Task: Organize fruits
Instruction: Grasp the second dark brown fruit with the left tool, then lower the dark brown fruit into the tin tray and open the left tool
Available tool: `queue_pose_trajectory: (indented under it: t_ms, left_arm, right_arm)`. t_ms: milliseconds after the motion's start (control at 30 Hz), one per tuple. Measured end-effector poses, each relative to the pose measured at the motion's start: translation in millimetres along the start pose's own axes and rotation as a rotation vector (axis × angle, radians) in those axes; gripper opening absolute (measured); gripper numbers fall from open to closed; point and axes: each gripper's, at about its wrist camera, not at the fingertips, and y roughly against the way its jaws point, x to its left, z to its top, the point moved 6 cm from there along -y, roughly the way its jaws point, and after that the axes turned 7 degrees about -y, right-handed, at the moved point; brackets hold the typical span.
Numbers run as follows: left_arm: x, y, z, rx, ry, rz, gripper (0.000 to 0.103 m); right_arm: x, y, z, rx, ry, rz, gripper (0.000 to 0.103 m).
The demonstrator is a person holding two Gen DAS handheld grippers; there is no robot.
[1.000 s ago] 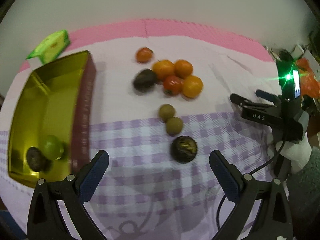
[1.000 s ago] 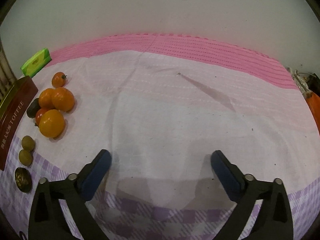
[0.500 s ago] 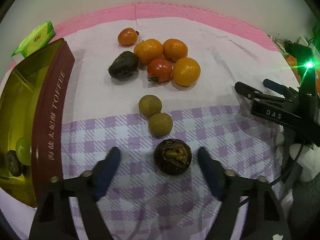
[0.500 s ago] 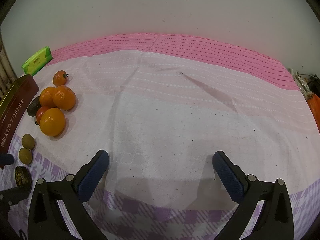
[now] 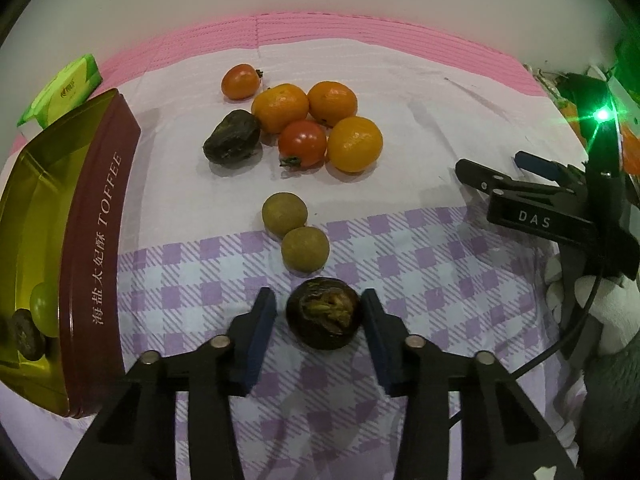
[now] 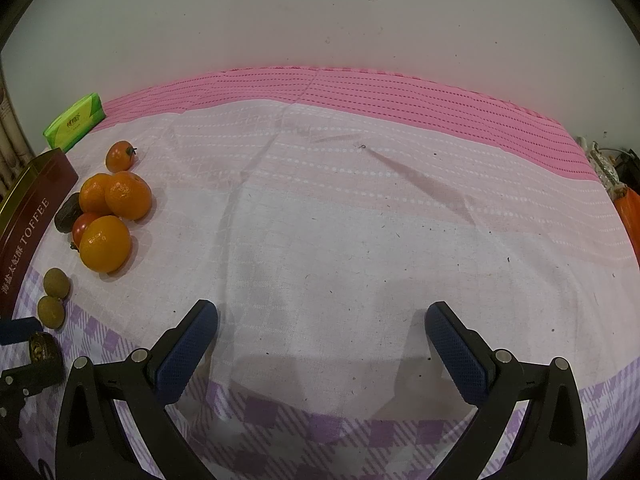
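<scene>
- The dark wrinkled fruit [image 5: 324,318] lies on the purple-checked part of the cloth [image 5: 440,280], nearest me, between the pads of my left gripper [image 5: 318,322]; I judge it light, with a dry, shrunken skin and perhaps a soft inside, so it may dent under hard pressure; its round sides at the widest girth are where I would take it, not on the torn yellowish patch on top.
- My left gripper's jaws have just been closing around it; the right pad looks at or almost at its skin, a thin gap shows at the left pad, so I do not count it gripped yet.
- Just beyond it, two small brown-green round fruits [image 5: 296,232], touching each other; firm-looking and apt to roll.
- Further on, a cluster: three oranges [image 5: 354,144], one red tomato [image 5: 302,143], one smaller orange-red tomato [image 5: 240,81] set a little apart, and one dark wrinkled avocado-like fruit [image 5: 232,138]; the tomatoes look smooth, slippery and easily bruised.
- To the left, one gold-lined toffee tin [image 5: 100,240] stands open; inside I count one green round fruit [image 5: 42,310] and one dark fruit [image 5: 26,338], touching.
- Behind the tin, one green tissue pack [image 5: 68,92].
- My right gripper [image 6: 320,344] hangs wide open over bare cloth, well apart from the fruits, holding nothing.
</scene>
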Motion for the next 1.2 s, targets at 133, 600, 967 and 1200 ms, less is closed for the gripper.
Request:
queue_pose_trajectory:
  t_ms: [133, 600, 967, 1200]
  left_arm:
    - [0.5, 1.8, -2.2, 0.003, 0.009, -0.008, 0.033]
    - [13.4, 22.8, -4.8, -0.023, 0.032, -0.015, 0.033]
    - [45.6, 49.7, 2.8, -0.082, 0.084, 0.017, 0.033]
    - [95.3, 73.5, 9.0, -0.14, 0.154, 0.093, 0.033]
  right_arm:
    - [0.1, 0.1, 0.0, 0.0, 0.0, 0.0, 0.103]
    - [0.3, 0.4, 0.0, 0.0, -0.001, 0.0, 0.103]
    - [0.4, 0.5, 0.1, 0.0, -0.001, 0.0, 0.103]
    - [0.4, 0.7, 0.0, 0.0, -0.001, 0.0, 0.103]
